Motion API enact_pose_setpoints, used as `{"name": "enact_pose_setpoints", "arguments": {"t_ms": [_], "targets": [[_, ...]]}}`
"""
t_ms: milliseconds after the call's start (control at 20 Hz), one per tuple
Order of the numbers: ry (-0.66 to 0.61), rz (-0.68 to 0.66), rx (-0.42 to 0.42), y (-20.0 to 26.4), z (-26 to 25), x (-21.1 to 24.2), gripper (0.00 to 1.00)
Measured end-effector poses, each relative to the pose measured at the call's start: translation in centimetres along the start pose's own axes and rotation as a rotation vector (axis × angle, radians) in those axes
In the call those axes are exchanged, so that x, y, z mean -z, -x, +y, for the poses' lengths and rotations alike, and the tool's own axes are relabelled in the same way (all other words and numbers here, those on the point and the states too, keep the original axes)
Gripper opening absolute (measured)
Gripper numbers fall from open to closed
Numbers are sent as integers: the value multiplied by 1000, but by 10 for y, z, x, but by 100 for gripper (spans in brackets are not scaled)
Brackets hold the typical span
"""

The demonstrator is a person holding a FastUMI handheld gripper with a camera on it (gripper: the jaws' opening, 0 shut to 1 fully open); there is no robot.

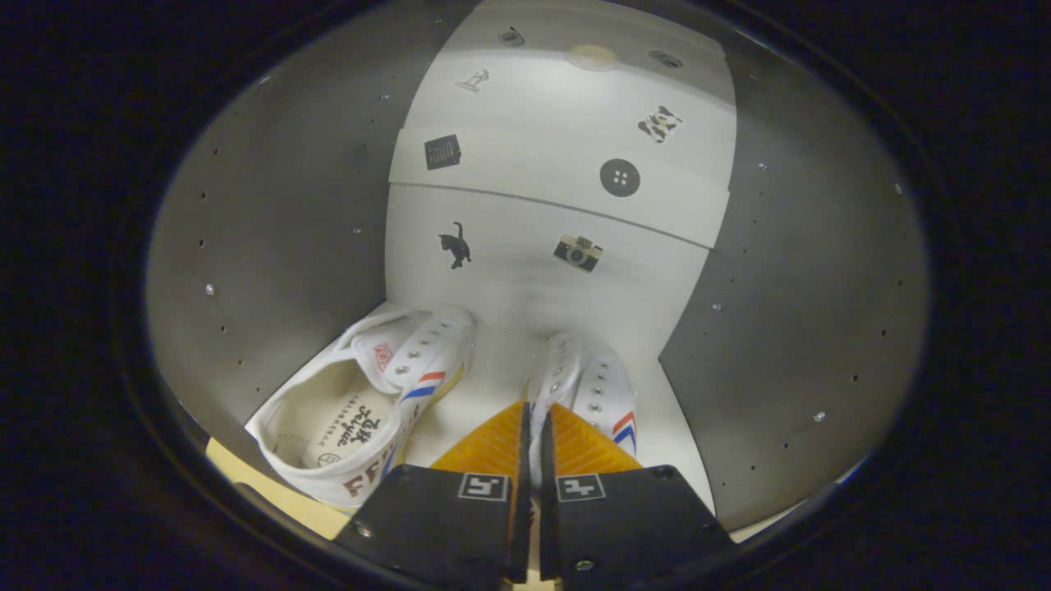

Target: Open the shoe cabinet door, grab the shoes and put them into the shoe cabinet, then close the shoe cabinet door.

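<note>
The second shoe (587, 386), lower centre, is pinched at its edge by the claw (535, 427) inside the shoe cabinet (271, 205), beside the first shoe (369, 402) lower left; releasing and closing the door remain

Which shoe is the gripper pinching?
The right shoe. The hand-held gripper has its orange fingers closed on that shoe's edge. The left shoe sits free beside them, turned so its inside shows.
</note>
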State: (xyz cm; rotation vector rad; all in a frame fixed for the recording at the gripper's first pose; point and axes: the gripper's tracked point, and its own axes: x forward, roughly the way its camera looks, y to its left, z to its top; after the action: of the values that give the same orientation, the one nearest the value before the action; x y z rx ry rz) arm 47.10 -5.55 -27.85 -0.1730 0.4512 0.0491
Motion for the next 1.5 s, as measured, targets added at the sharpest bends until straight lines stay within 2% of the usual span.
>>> {"name": "enact_pose_setpoints", "arguments": {"t_ms": [200,250,450,700,1000,1200,1300,1500], "targets": [[15,3,41,7,-6,-1,18],[16,0,49,11,-7,-2,29],[24,-24,71,36,-6,-11,52],[11,-98,32,97,9,-31,74],[3,-180,-30,201,27,-49,99],[9,-243,-51,285,30,-58,99],[-4,-268,-89,330,45,-60,99],[-114,-299,-95,418,27,-57,100]]}}
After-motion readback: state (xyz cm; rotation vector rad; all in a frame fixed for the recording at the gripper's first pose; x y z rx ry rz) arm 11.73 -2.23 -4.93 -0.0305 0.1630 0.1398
